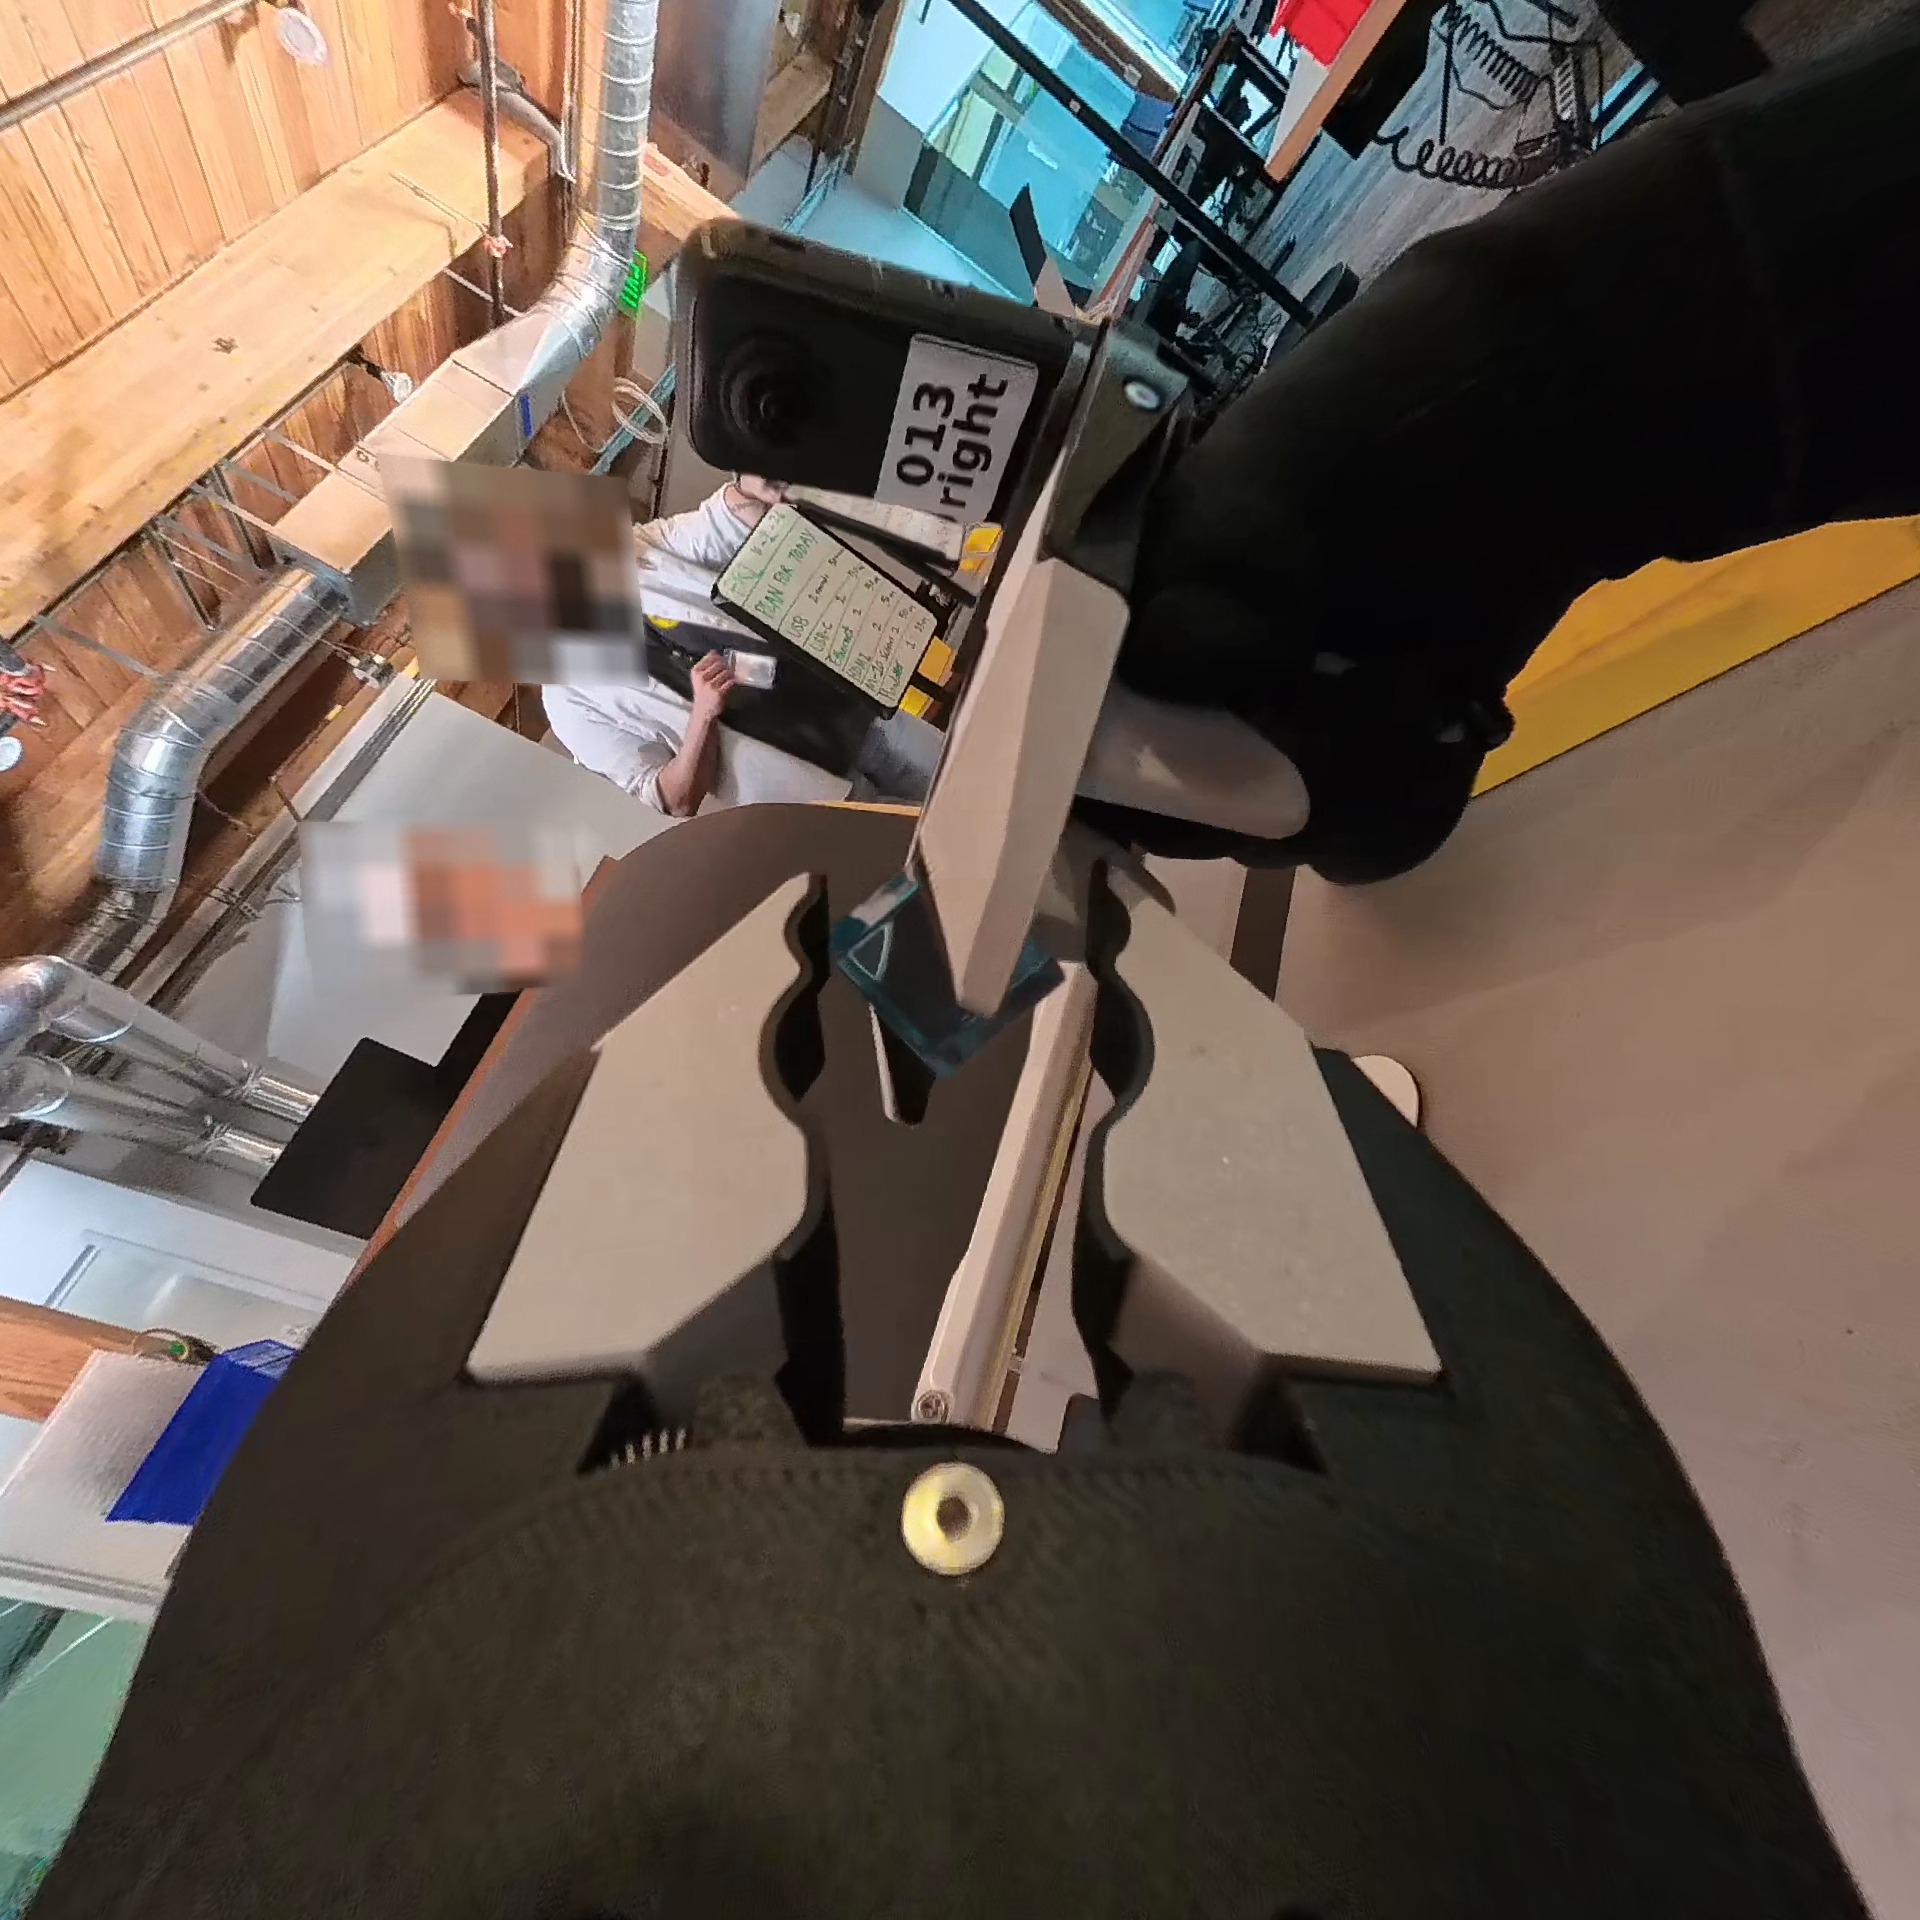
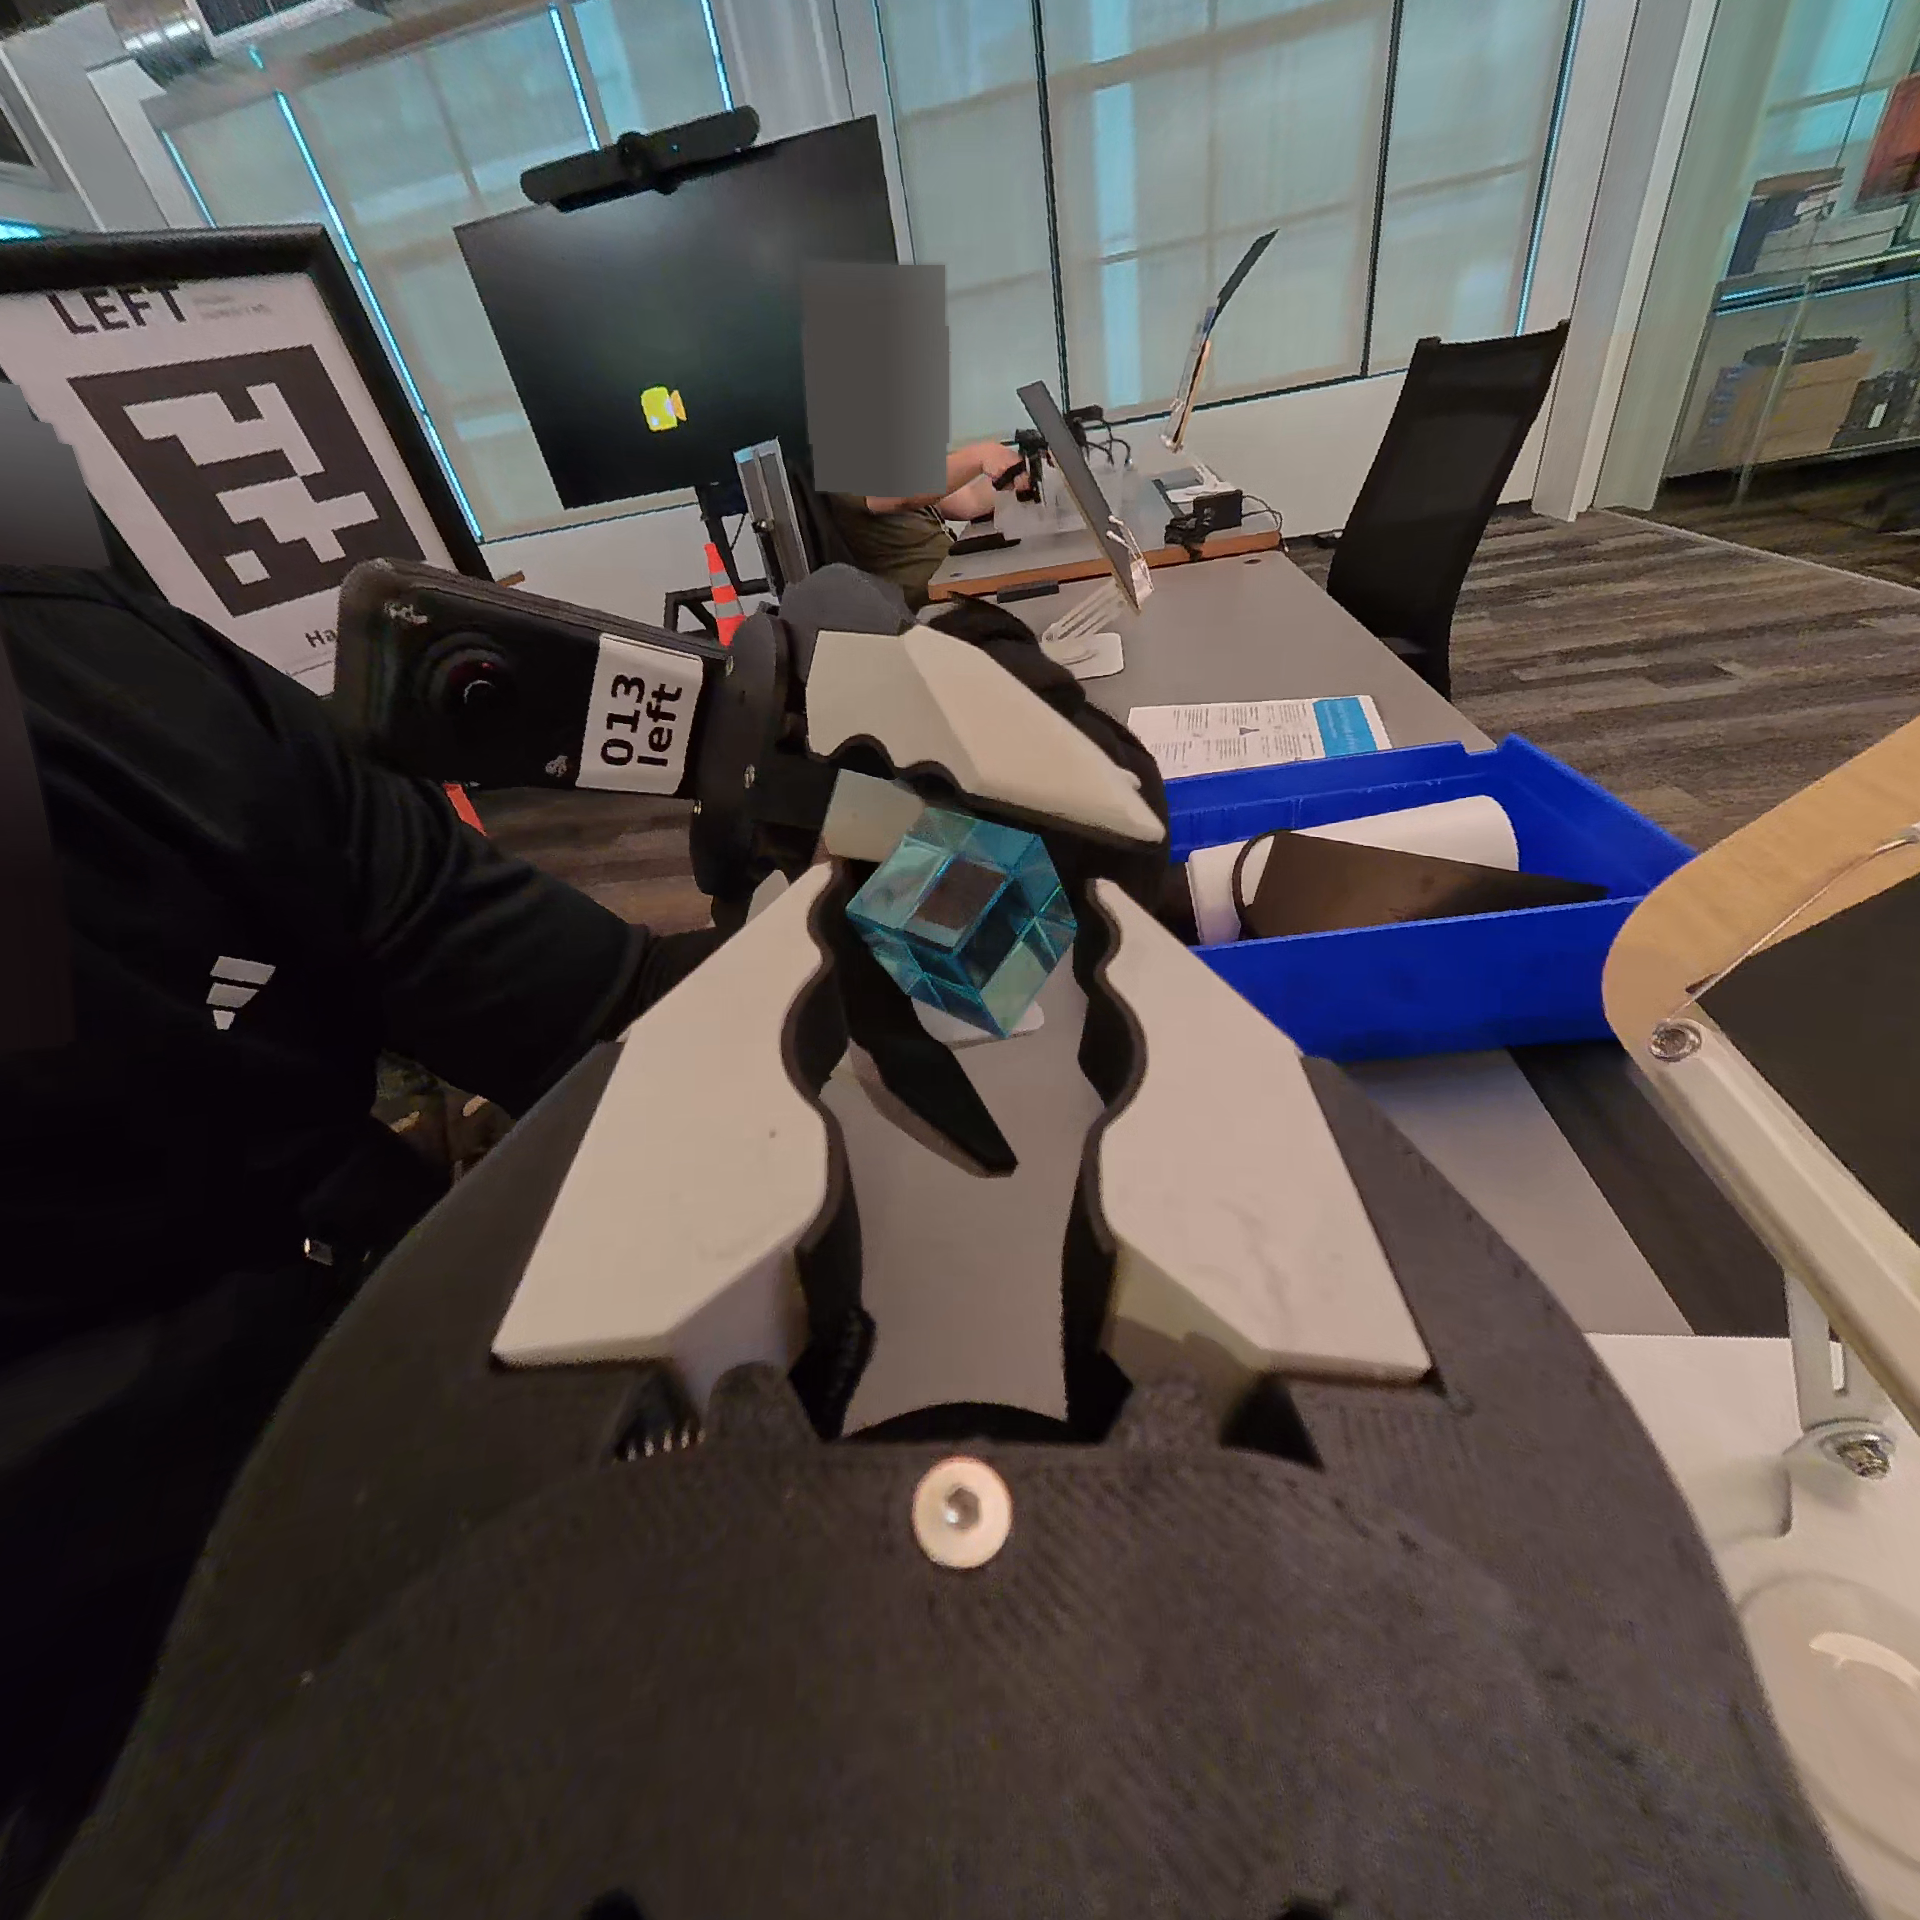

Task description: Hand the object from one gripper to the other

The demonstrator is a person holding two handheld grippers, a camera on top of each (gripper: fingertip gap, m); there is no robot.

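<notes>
Hovering above the long grey table (image 2: 1278, 644), showed a small clear blue glass-like cube (image 2: 961, 920) aloft between both grippers. Looked rigid, smooth and slippery, probably chippable; best pinched on opposite flat faces. Sat tilted, one corner upward, no long axis. Appeared clamped top and bottom by left gripper (image 1: 951, 914) jaws. Could not tell whether right gripper (image 2: 961, 894) jaws, flanking its sides, gripped.

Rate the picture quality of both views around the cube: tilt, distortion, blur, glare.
Left wrist view: rolled sideways, with wide-angle bending towards the edges; the translucent blue cube is sharp but partly covered. Right wrist view: upright; the bright windows behind do not wash it out, the cube is crisp with inner reflections, and the blue plastic bin is in focus too.
</notes>
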